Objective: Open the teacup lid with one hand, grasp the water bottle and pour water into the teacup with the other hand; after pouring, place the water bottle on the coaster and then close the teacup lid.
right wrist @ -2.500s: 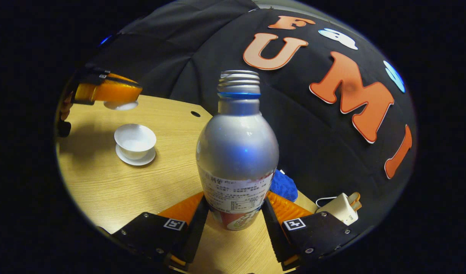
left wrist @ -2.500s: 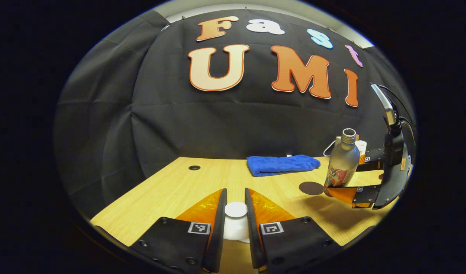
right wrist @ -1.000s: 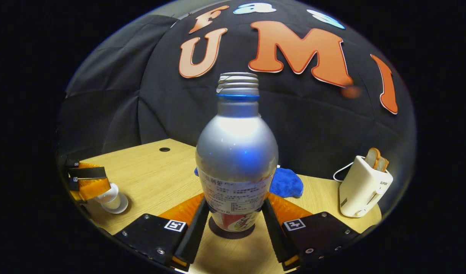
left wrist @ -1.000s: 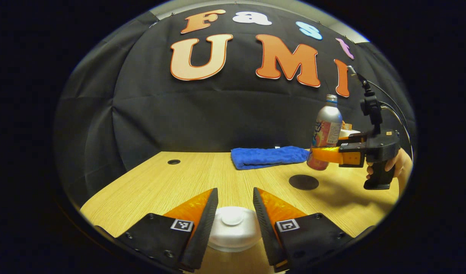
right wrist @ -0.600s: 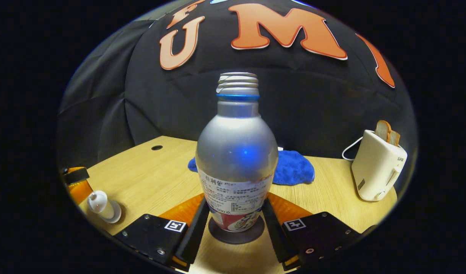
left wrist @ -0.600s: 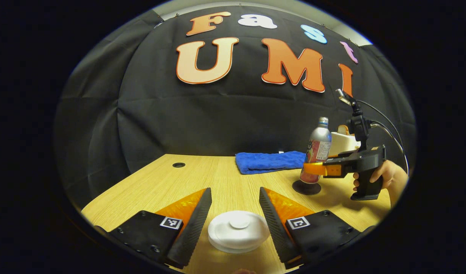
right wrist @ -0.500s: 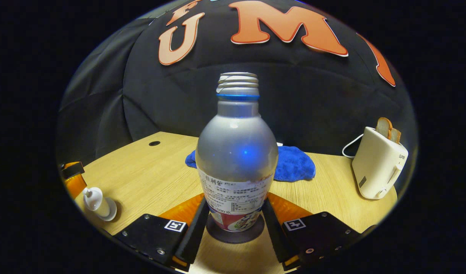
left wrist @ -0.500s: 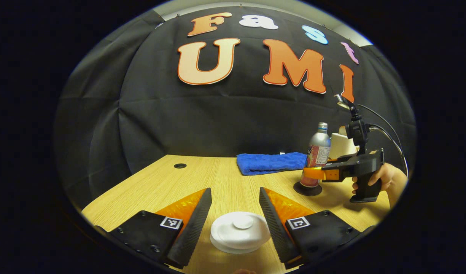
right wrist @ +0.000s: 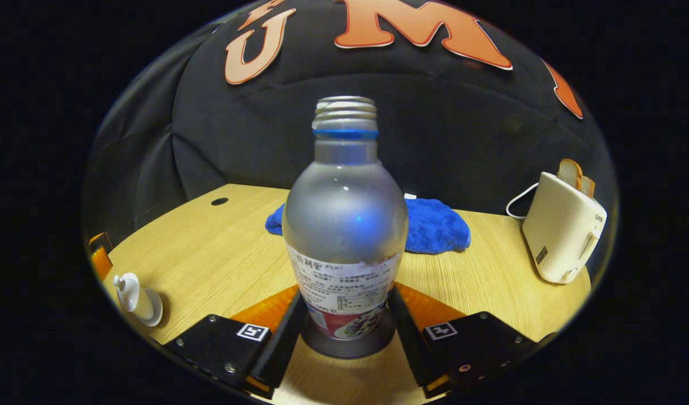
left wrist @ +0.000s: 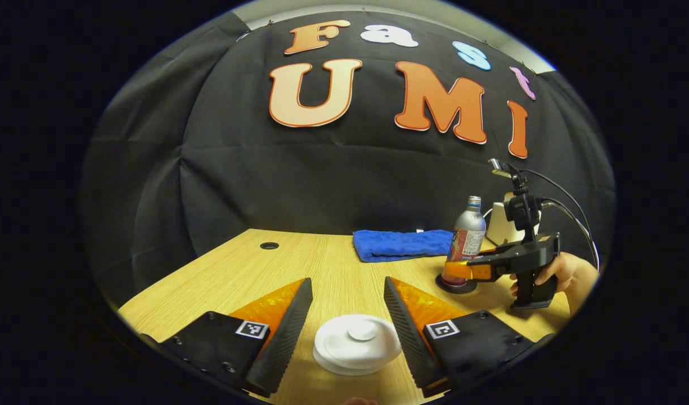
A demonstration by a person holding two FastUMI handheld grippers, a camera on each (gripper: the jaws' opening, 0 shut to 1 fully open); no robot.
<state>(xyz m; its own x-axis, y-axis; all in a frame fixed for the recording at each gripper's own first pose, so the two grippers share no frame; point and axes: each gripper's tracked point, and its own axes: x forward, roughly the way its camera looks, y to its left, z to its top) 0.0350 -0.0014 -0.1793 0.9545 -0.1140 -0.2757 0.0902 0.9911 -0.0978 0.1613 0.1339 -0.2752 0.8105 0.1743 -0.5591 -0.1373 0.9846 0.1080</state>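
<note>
Silver aluminium water bottle (right wrist: 344, 225) now seated on round dark coaster (right wrist: 347, 344); right gripper (right wrist: 344, 332) fingers loosened off it. White domed teacup lid (left wrist: 356, 351) back on; left gripper (left wrist: 344, 326) fingers spread wide. Looks done.

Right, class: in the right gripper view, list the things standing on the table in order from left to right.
Lidded teacup on its saucer → water bottle on the coaster → toaster with bread in its slots. The blue towel lies behind the bottle and overlaps it, so it is left out.
</note>
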